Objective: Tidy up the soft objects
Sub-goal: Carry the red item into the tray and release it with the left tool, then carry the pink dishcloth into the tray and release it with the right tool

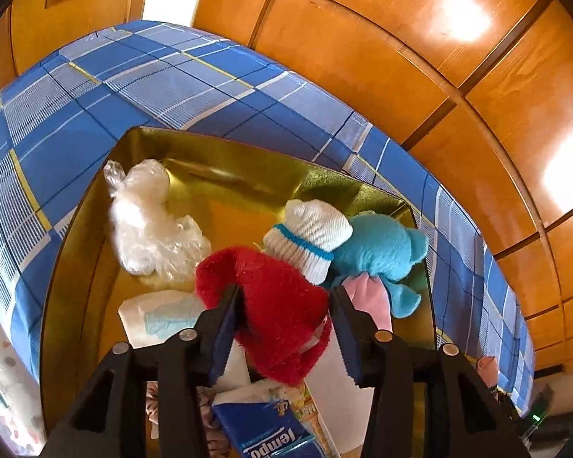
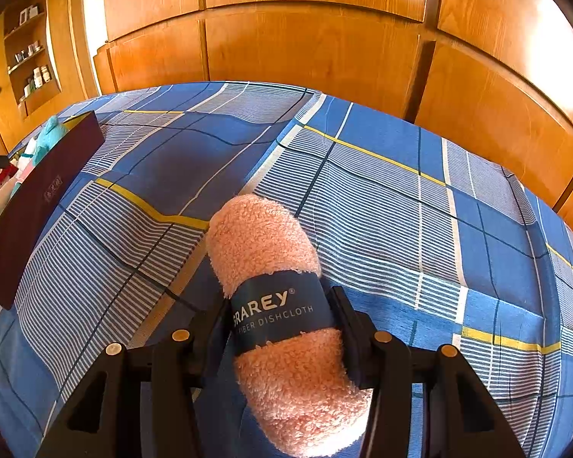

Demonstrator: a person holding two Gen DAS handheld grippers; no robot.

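Wooden wardrobe doors [image 1: 382, 57] rise behind a bed with a blue checked sheet [image 1: 95, 114], where a gold-lined box [image 1: 229, 183] lies open. From the left wrist we see our left claw [image 1: 284, 303] over the box, its jaws spread around a red plush toy [image 1: 275, 305]; the left finger touches the fur, the right stands clear, so the grip is released. Crowding close are a white knitted piece with a blue stripe [image 1: 309, 234], a turquoise plush [image 1: 382, 246], a pink cloth [image 1: 366, 297], a clear plastic bag [image 1: 149, 217], a white packet [image 1: 156, 316] and a blue tissue pack [image 1: 263, 435].

From the right wrist, our right claw [image 2: 282, 307] is clenched on a rolled pink dishcloth [image 2: 271, 252] by its dark blue band, above the sheet [image 2: 401, 210]. Far left, the box's dark outer wall [image 2: 38, 206] hides most of its contents.
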